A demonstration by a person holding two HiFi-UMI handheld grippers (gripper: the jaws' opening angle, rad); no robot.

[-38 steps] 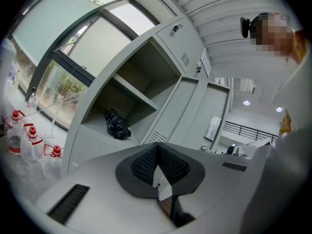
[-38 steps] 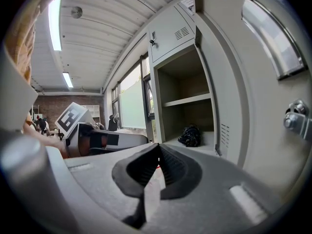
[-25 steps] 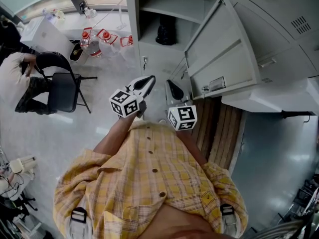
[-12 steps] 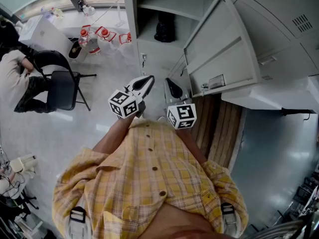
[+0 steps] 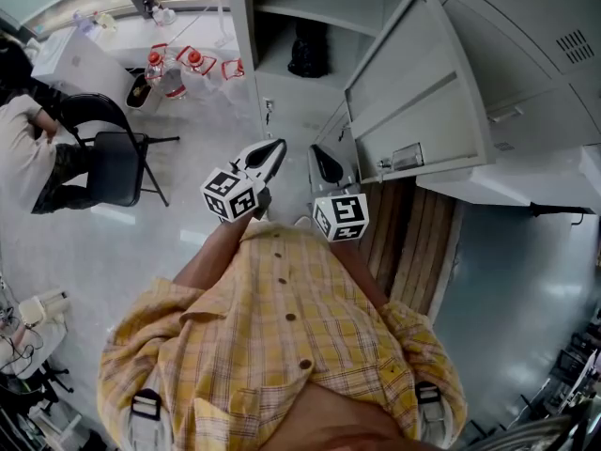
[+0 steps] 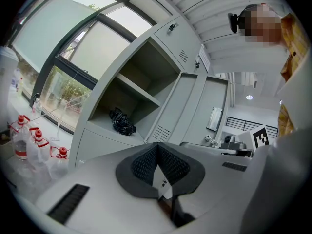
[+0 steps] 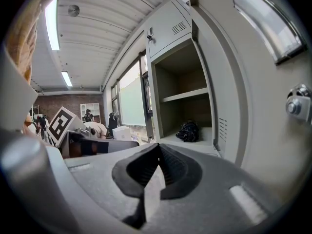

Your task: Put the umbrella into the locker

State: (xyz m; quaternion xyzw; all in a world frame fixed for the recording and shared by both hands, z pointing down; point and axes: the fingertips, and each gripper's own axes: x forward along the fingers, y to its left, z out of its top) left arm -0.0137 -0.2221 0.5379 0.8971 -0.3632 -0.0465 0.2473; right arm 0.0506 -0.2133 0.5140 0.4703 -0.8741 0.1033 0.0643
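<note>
Umbrella (image 5: 308, 54), black and folded, lies on the lower shelf of the open locker (image 5: 242, 26) at 12 o'clock; task looks done. Left gripper (image 5: 274, 148) and right gripper (image 5: 321, 158): jaws pressed together, nothing between them. Risk: the open door (image 5: 413, 92) at 1 o'clock stands just beside the right gripper, so a careless swing could knock it. Floor (image 5: 188, 214) pale, glossy. Folding chair (image 5: 117, 163) at 9 o'clock, water bottles (image 5: 156, 69) at 11

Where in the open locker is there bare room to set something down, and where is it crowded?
The upper shelf is bare. On the lower shelf, the strip in front of the black umbrella is free; the back is taken. Bottles crowd the floor left of the locker.
</note>
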